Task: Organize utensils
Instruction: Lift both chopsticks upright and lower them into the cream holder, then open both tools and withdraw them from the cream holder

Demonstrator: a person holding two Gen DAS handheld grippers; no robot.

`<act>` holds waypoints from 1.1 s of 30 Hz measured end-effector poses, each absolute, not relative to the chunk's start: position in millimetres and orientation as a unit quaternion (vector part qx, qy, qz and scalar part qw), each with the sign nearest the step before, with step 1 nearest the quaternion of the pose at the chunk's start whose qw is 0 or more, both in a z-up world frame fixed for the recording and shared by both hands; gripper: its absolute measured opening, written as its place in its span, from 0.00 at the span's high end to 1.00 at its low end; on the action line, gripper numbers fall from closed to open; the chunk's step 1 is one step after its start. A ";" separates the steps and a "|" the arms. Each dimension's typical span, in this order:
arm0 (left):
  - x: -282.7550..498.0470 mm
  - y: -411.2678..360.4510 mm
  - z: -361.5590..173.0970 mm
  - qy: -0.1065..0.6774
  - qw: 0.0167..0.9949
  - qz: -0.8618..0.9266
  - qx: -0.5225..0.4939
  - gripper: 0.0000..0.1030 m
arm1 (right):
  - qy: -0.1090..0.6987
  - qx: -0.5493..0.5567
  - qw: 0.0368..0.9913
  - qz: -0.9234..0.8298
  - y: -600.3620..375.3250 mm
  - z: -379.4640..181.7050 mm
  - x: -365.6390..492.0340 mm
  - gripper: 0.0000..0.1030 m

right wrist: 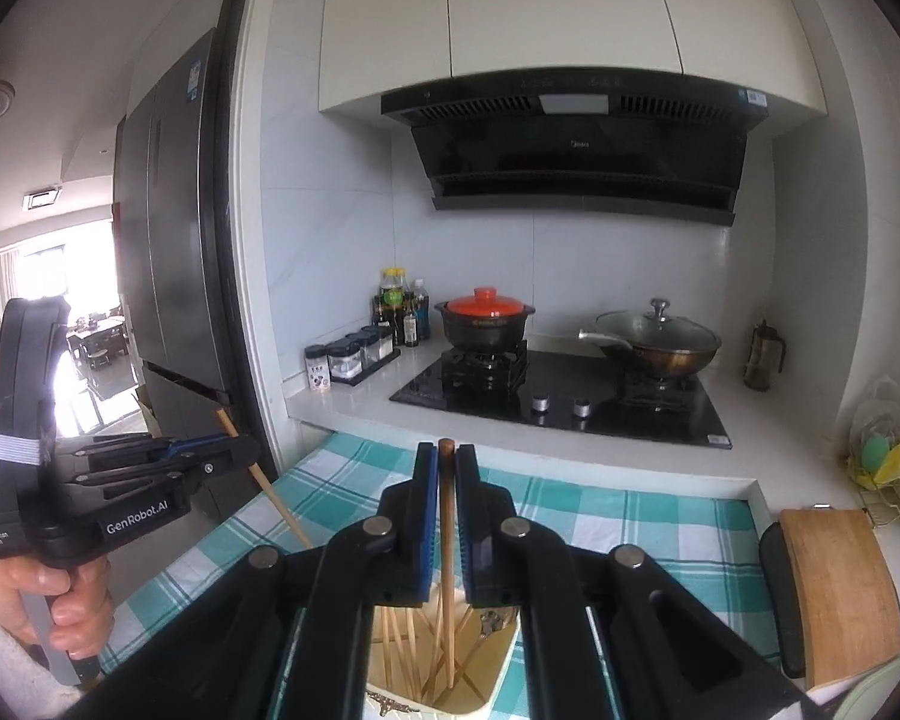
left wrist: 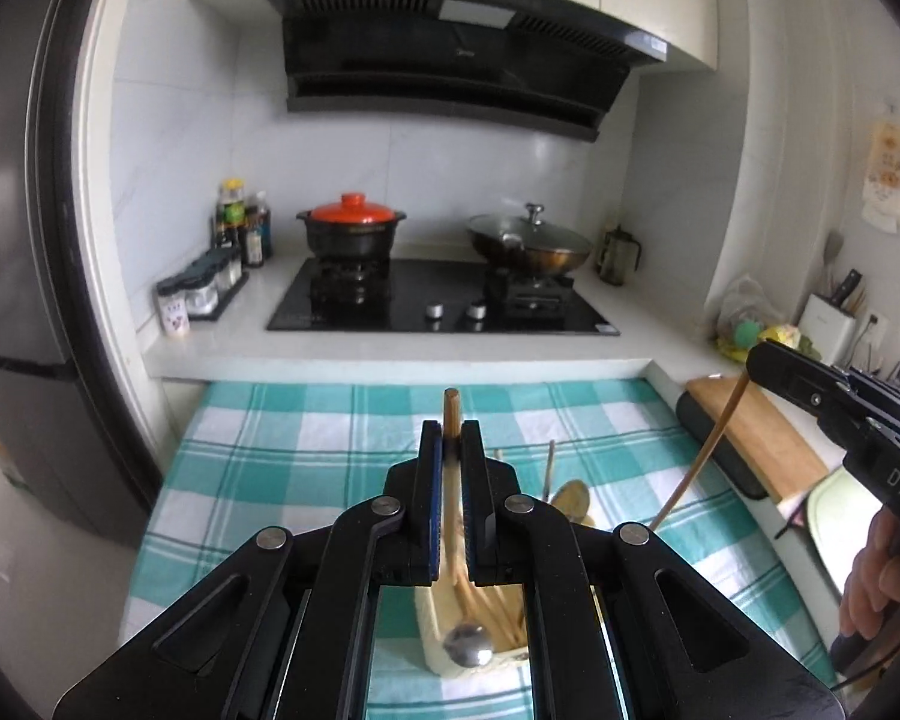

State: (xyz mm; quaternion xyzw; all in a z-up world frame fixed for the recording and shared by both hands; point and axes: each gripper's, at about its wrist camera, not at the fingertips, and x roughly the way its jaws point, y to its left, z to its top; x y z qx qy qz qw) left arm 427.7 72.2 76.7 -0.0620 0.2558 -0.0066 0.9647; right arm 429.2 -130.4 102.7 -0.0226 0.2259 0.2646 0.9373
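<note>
Chopsticks, one per gripper, held above the cream utensil tray (right wrist: 498, 669) near the front edge of the checked cloth (left wrist: 282, 450). My left gripper (left wrist: 450, 438) is clamped on a wooden chopstick (left wrist: 451, 405), whose blunt end stands just proud of the blue pads; the shaft runs back and down toward the tray. My right gripper (right wrist: 447, 462) is likewise closed on a darker chopstick (right wrist: 447, 516), gripped near its top so that the long lower part hangs into the tray among the loose sticks (right wrist: 399, 642) already lying there. Each stick is pinched near one end, I judge, so that its free length can be steered and laid alongside the others without the jaws touching the tray wall. A metal spoon (left wrist: 468, 648) rests in the tray's near end; a wooden spoon (left wrist: 573, 495) and further sticks lie on the cloth just beyond the tray, still unsorted. My hands (right wrist: 60, 600) grasp the handles below. The hob (left wrist: 438, 300), carrying the red-lidded pot (left wrist: 351, 228) and the glass-lidded wok (left wrist: 531, 240), occupies the counter's far side, well apart from the work.
</note>
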 end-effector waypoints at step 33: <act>208.8 37.7 26.9 0.253 0.965 0.032 -0.059 0.00 | 0.211 -0.021 0.959 0.188 -159.0 71.5 213.5 0.00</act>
